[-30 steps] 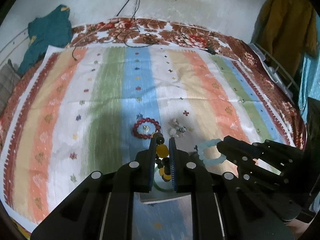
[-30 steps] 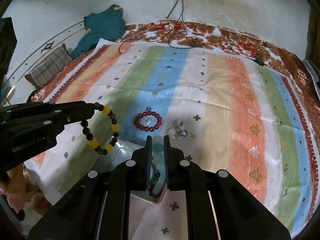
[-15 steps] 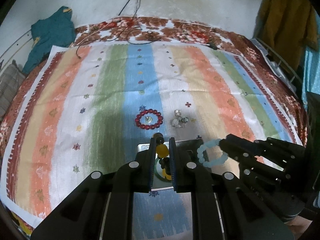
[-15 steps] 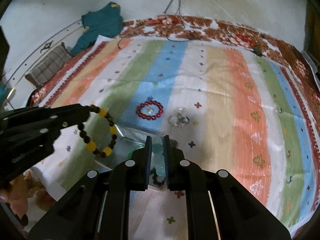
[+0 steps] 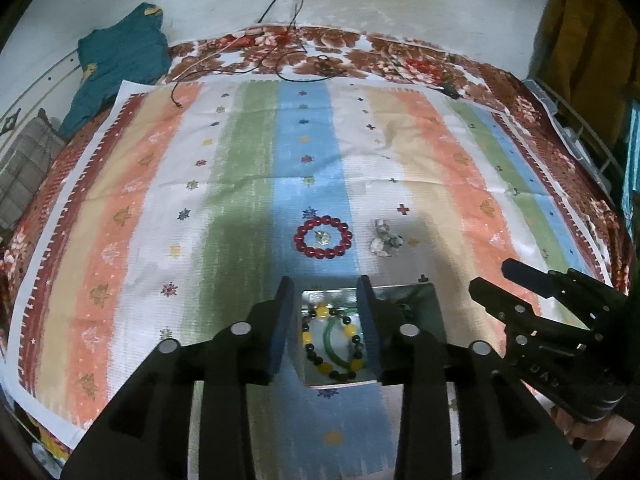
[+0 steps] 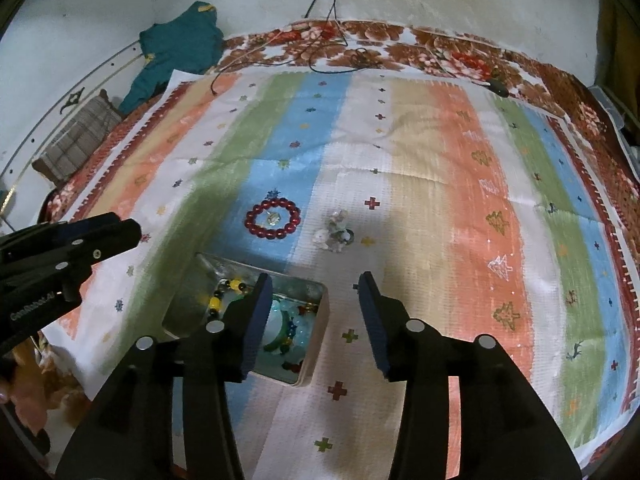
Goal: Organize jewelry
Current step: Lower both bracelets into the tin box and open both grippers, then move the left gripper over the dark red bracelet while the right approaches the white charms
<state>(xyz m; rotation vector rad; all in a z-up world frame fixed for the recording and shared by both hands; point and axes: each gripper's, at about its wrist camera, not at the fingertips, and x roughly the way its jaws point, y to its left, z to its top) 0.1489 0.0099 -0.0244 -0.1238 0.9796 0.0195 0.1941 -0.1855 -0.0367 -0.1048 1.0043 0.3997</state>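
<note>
A metal tin (image 5: 424,300) (image 6: 316,340) sits on the striped cloth near the front. A black-and-yellow bead bracelet (image 5: 312,340) (image 6: 224,292) and a green bangle (image 5: 332,344) lie in it, and a pale blue bracelet (image 6: 296,320) shows there in the right wrist view. My left gripper (image 5: 326,312) is open and empty above the tin. My right gripper (image 6: 312,304) is open and empty just right of the tin. A red bead bracelet (image 5: 323,237) (image 6: 273,218) around a small pendant and a pale trinket cluster (image 5: 385,239) (image 6: 335,236) lie beyond the tin.
The striped cloth (image 5: 440,184) covers a floral bedspread (image 5: 360,52). A teal garment (image 5: 120,64) and a checked pillow (image 6: 76,140) lie at the far left. Black cables (image 5: 280,60) trail from the wall. An ochre garment (image 5: 580,40) hangs at the right.
Both grippers have opened. The black-and-yellow bracelet dropped from the left gripper and the pale blue bracelet from the right gripper; both now lie in the tin.
</note>
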